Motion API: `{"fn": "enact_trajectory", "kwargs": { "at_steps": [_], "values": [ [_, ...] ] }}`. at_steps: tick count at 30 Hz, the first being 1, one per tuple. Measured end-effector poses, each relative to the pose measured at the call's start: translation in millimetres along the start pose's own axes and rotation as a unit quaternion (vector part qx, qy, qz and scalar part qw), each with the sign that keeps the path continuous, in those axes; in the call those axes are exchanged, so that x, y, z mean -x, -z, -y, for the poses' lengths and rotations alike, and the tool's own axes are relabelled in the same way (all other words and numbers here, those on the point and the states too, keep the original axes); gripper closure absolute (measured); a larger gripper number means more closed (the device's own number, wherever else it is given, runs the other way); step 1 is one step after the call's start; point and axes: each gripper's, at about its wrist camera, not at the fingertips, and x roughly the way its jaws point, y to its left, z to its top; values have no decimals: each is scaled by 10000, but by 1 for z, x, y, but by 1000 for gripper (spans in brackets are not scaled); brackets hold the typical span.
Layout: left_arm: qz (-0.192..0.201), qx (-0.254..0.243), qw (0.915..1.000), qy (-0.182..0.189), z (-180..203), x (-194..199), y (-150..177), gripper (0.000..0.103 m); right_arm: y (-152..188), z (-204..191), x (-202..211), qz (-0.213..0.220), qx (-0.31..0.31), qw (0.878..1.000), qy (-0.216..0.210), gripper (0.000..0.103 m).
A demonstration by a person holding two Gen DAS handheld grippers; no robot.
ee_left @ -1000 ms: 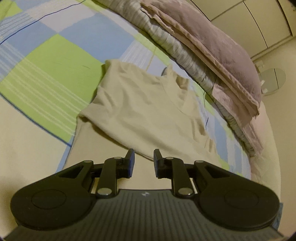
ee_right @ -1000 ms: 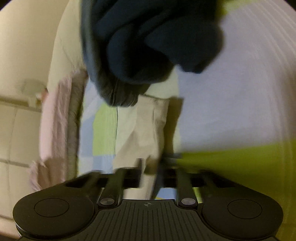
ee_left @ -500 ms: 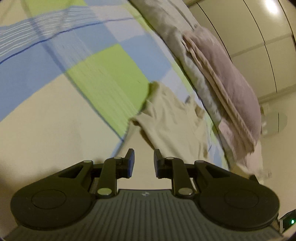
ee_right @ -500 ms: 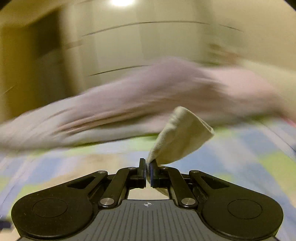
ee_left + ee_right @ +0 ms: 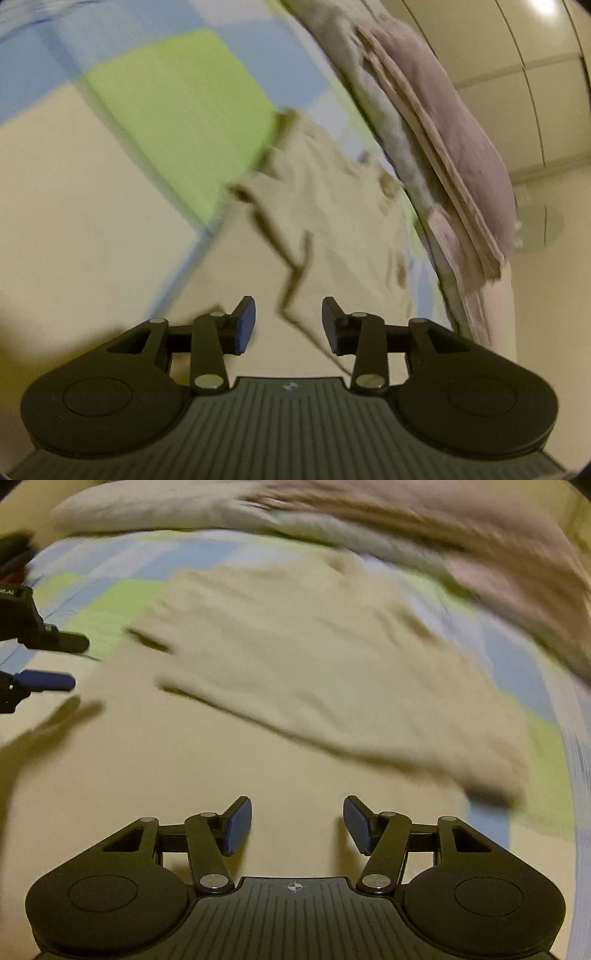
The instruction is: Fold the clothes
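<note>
A cream garment (image 5: 314,657) lies spread on the bed, blurred by motion; it also shows in the left wrist view (image 5: 332,221). My right gripper (image 5: 297,823) is open and empty, just in front of the garment's near edge. My left gripper (image 5: 289,325) is open and empty at the garment's near left edge, with a fold line running between its fingers. The left gripper also shows at the left edge of the right wrist view (image 5: 44,661), open, beside the garment's left side.
The bed has a checked sheet (image 5: 177,103) in blue, green and cream. A folded grey-pink blanket (image 5: 454,122) lies along the far side of the bed. White cupboard doors (image 5: 517,55) stand behind it.
My right gripper has let go of the cream cloth it held and opened wide. My left gripper has opened wider and moved closer to the garment's edge.
</note>
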Motion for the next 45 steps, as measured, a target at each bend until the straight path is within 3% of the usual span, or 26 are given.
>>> {"fn": "enact_trajectory", "kwargs": {
  "at_steps": [5,7,8,9,10,12,14,17,19,21,23,27,30,31,32,33,35,37,39,41,45],
  "values": [
    [-239,-879,9950,-421,29,-55,-4,58,20,53,5,-164,-1229,9923,-41,44],
    [-320,-1118,9915,-580,38,-70,-2,60,23,53,6,-95,-1333,9910,-22,44],
    [-416,-1301,9891,-550,45,-74,0,76,24,50,6,-77,-1310,9913,32,44],
    [-512,-1484,9862,-519,52,-78,1,99,24,46,6,-59,-1288,9916,87,44],
    [-625,-1622,9836,-477,56,-78,3,101,26,42,6,-37,-1225,9923,159,44],
    [-196,-2077,9778,-191,79,-59,-1,101,25,38,4,-24,-1176,9927,249,44],
    [411,-2632,9637,156,104,-33,-11,101,25,38,2,-44,-1177,9927,261,44],
    [1097,-2751,9551,42,107,0,-45,101,26,45,3,-119,-1126,9933,243,44],
    [1280,-2907,9476,-333,95,11,-62,101,19,44,5,-138,-1062,9937,318,44],
    [1216,-2850,9484,-675,74,15,-76,101,11,47,8,58,-1149,9924,426,44],
    [1083,-2658,9545,-807,55,12,-81,101,0,51,4,301,-1176,9914,490,44],
    [1084,-2479,9594,-793,41,1,-81,101,-25,57,-22,739,-926,9899,781,44],
    [1392,-2391,9578,-778,38,14,-86,101,-41,66,-45,883,-649,9872,1163,45],
    [1546,-2472,9534,-781,37,20,-89,101,-43,74,-42,1082,-680,9837,1266,61],
    [1699,-2552,9486,-784,37,26,-92,101,-44,84,-39,1189,-827,9809,1302,65],
    [1590,-2565,9499,-813,33,24,-93,100,-44,96,-36,1280,-985,9779,1331,65],
    [1267,-2626,9514,-994,23,15,-92,100,-42,111,-41,984,-1231,9805,1178,65],
    [945,-2888,9430,-1358,14,-1,-83,100,-35,118,-53,706,-1315,9820,1156,65],
    [600,-2629,9499,-1577,-7,-14,-79,99,-31,131,-52,735,-1778,9770,920,65],
    [685,-2229,9610,-1484,-22,-13,-78,95,-31,140,-49,688,-2014,9743,733,65],
    [1138,-1401,9729,-1444,-32,10,-78,87,-27,144,-37,560,-1781,9808,566,65]
  ]
}}
